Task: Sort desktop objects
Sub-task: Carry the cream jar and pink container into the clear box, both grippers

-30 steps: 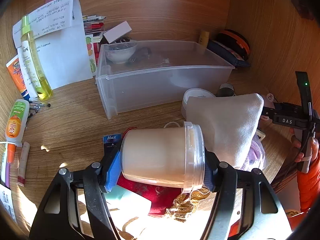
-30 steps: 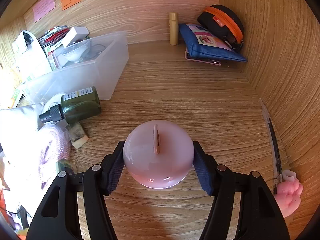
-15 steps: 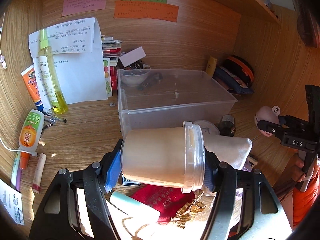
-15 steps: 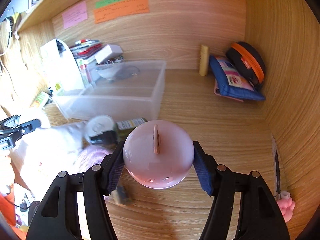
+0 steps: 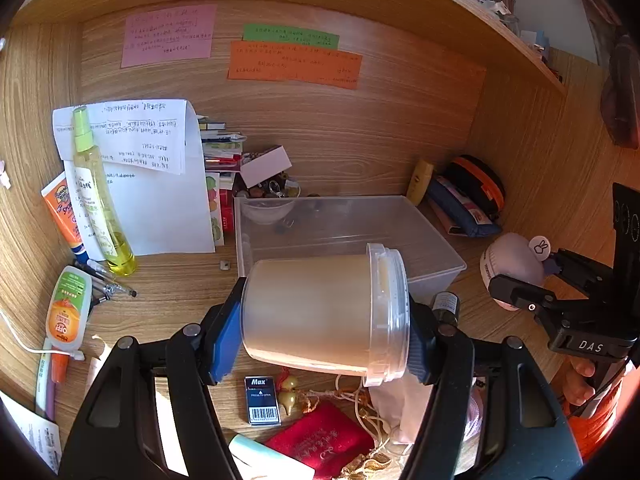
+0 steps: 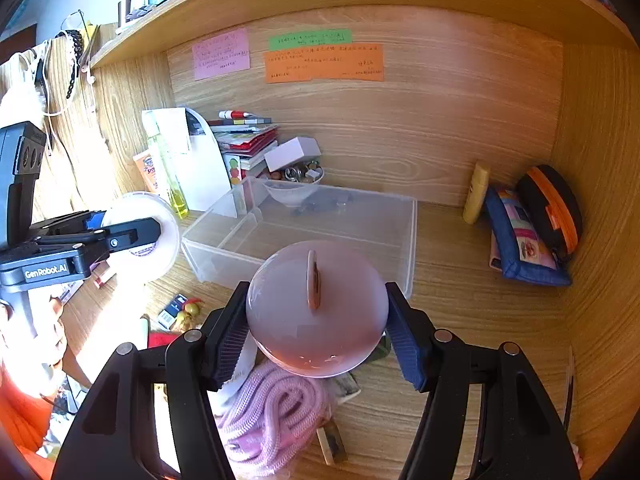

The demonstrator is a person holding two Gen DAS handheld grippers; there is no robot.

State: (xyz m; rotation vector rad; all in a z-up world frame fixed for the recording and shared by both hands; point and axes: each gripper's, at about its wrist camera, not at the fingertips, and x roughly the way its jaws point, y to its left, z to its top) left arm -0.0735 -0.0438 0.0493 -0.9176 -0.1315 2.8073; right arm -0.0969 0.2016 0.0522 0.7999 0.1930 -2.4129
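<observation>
Both hands full here. My left gripper (image 5: 324, 320) is clamped on a frosted plastic tub (image 5: 316, 314), lying sideways between the pads with its lid end to the right, held up over the desk clutter just in front of the clear storage bin (image 5: 420, 236). My right gripper (image 6: 318, 320) is pinching a round pink container (image 6: 316, 308), off the desk (image 6: 460, 312) too, right by the bin's near corner. A pink coiled cord (image 6: 272, 412) sits underneath it.

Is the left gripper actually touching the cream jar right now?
Touching. The left wrist view shows the left gripper with both pads pressed against the cream jar, one on its base, one on its lid.
</observation>
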